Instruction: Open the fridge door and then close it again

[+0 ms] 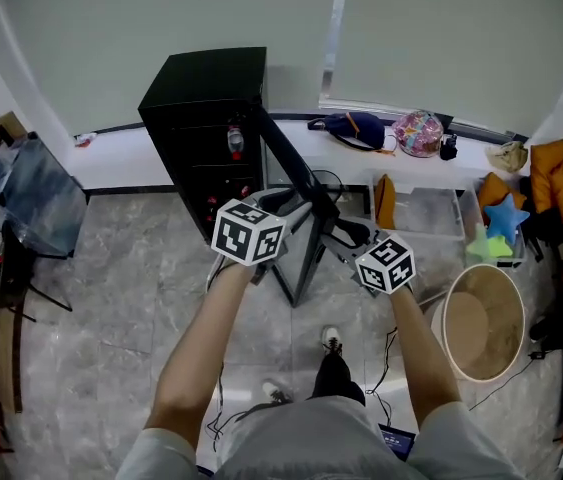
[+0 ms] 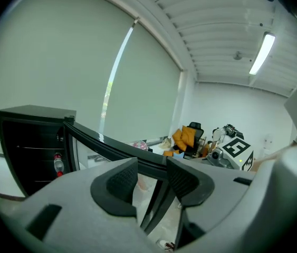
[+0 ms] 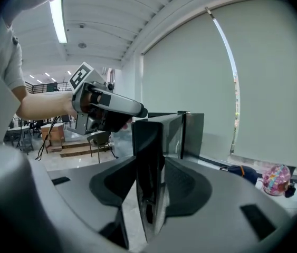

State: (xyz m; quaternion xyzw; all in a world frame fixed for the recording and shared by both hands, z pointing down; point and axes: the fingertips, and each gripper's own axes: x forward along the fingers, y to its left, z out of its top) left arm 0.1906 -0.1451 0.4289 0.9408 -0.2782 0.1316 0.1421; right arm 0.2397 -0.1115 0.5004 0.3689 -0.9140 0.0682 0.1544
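The black fridge [image 1: 206, 118] stands by the window wall. Its glass door [image 1: 296, 168] is swung wide open toward me. My right gripper [image 1: 339, 234] has the door's free edge [image 3: 148, 157] between its pads [image 3: 182, 186], which sit against both faces, so it is shut on the door. My left gripper [image 1: 283, 206] hovers next to the door's top rail [image 2: 116, 149]. In the left gripper view, the left gripper [image 2: 152, 181] is open with nothing between its fingers. A red-capped bottle [image 1: 234, 140] stands on a shelf inside the fridge.
A round beige tub [image 1: 481, 323] and a clear bin [image 1: 431, 213] sit on the floor at the right, with orange cushions [image 1: 561, 173] behind them. Bags [image 1: 353, 128] lie on the window ledge. A covered chair [image 1: 31, 193] is at the left. Cables trail near my feet.
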